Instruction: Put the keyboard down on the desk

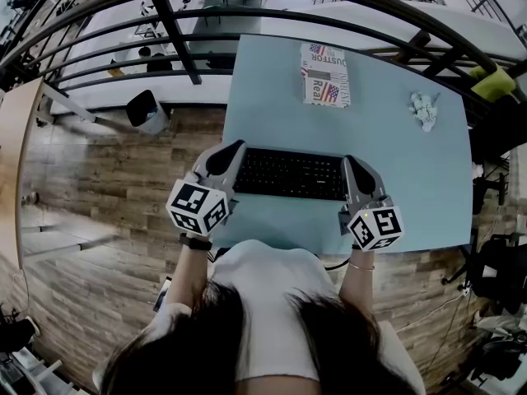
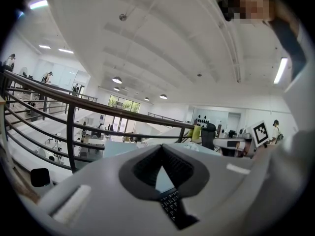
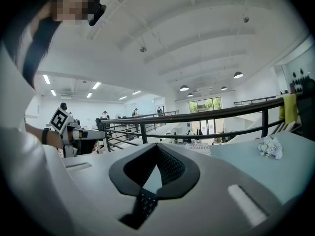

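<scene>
While the left gripper (image 1: 233, 159) and right gripper (image 1: 354, 169) each have jaws clamped shut on an end of the black keyboard (image 1: 290, 174), it spans between them at the near edge of the pale-blue tabletop (image 1: 412, 188); contact unclear. Beyond the jaws: box (image 1: 325, 74) printed "DUSTOR", "Real". Past right jaws: crumpled paper (image 1: 424, 109). Wood floor (image 1: 99, 179) left of left jaws, black railing (image 1: 177, 38) farthest.

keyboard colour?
Black, keys and frame alike; the keyboard shows best in the head view, against the pale blue desk.
</scene>
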### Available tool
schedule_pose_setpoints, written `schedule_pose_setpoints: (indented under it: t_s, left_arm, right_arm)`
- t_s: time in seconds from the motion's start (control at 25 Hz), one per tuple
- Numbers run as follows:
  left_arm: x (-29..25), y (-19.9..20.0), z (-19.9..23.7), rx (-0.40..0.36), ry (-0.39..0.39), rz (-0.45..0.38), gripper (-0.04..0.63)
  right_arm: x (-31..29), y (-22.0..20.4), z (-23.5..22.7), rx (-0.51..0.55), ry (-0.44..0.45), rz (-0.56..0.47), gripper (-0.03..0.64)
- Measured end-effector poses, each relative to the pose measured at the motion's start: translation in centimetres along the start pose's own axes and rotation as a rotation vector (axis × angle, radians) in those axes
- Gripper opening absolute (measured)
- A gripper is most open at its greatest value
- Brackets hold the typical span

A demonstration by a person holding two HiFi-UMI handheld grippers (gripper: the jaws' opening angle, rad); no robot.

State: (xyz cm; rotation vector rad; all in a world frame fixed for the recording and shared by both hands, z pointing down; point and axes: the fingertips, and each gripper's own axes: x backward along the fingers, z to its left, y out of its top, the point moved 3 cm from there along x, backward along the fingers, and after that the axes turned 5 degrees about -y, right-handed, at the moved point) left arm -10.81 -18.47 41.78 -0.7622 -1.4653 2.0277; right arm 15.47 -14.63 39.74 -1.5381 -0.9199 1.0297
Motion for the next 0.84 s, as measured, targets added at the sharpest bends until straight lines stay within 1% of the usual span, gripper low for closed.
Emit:
schedule_pose_setpoints:
  t_s: [0.84]
  left_arm:
    - [0.06,-0.24,0.54,0.005,0.026,0.000,0.057]
  right_arm:
    - [0.19,-0.23,-0.87,-0.006,-0.012,0.002,0.001]
